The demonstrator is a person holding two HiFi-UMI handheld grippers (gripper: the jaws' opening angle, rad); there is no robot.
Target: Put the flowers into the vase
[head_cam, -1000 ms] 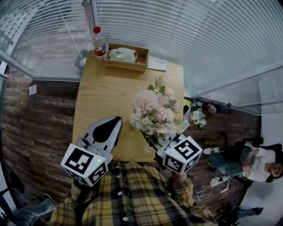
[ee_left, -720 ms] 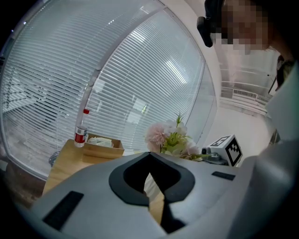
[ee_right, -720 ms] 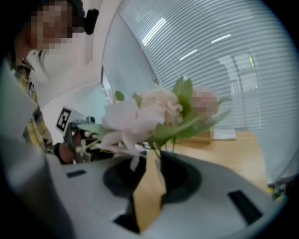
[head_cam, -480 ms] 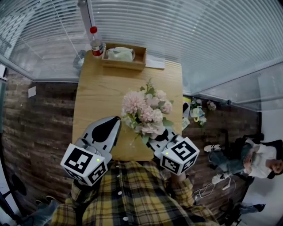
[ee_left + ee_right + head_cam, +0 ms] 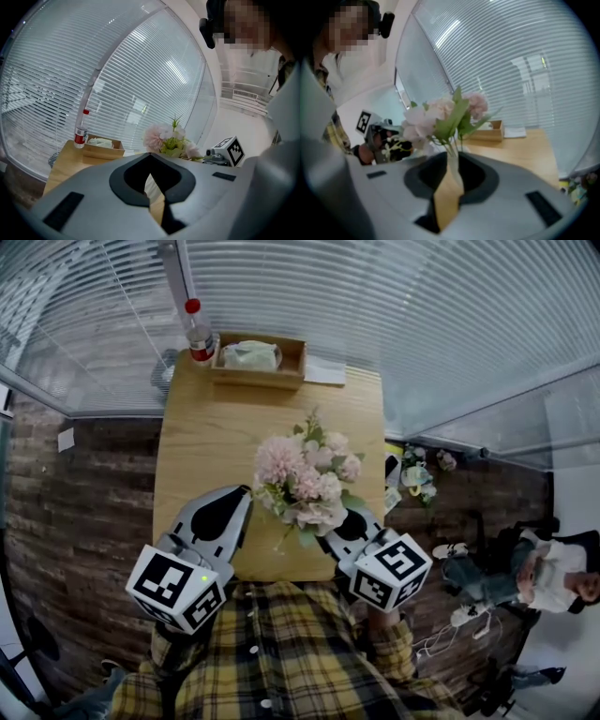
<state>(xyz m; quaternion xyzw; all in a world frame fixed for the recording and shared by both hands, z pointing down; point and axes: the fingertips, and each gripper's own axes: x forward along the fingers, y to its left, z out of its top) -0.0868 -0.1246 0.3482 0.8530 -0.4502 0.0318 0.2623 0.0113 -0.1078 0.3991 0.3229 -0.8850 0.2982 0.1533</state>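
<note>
The right gripper (image 5: 330, 529) (image 5: 452, 157) was found closed on the thin green stems of a bunch of pale pink and white flowers (image 5: 302, 479) (image 5: 440, 119) (image 5: 171, 140) with green leaves. Its jaws were kept slightly apart by the stems passing between the fingertips. The blooms were carried upright, just above and ahead of those fingers, clear of the tabletop. A thin stem end was noted below the blooms, on the side toward the other gripper. The left gripper (image 5: 246, 493) (image 5: 150, 154) was found with its fingertips brought together and nothing gripped; only a narrow slit was left open behind the tips. The flowers were located just beside the left fingertips, to their right, and apart from them. Both grippers were held over the near edge of a light wooden rectangular table (image 5: 202, 442). Well ahead of both sets of fingers, at the far edge, a shallow wooden tray (image 5: 258, 381) holding a pale crumpled item was recorded. A clear plastic bottle (image 5: 197, 334) with a red cap and red label was seen just beside the tray's left end. A yellow plaid shirt (image 5: 272, 652) was visible behind the grippers.
</note>
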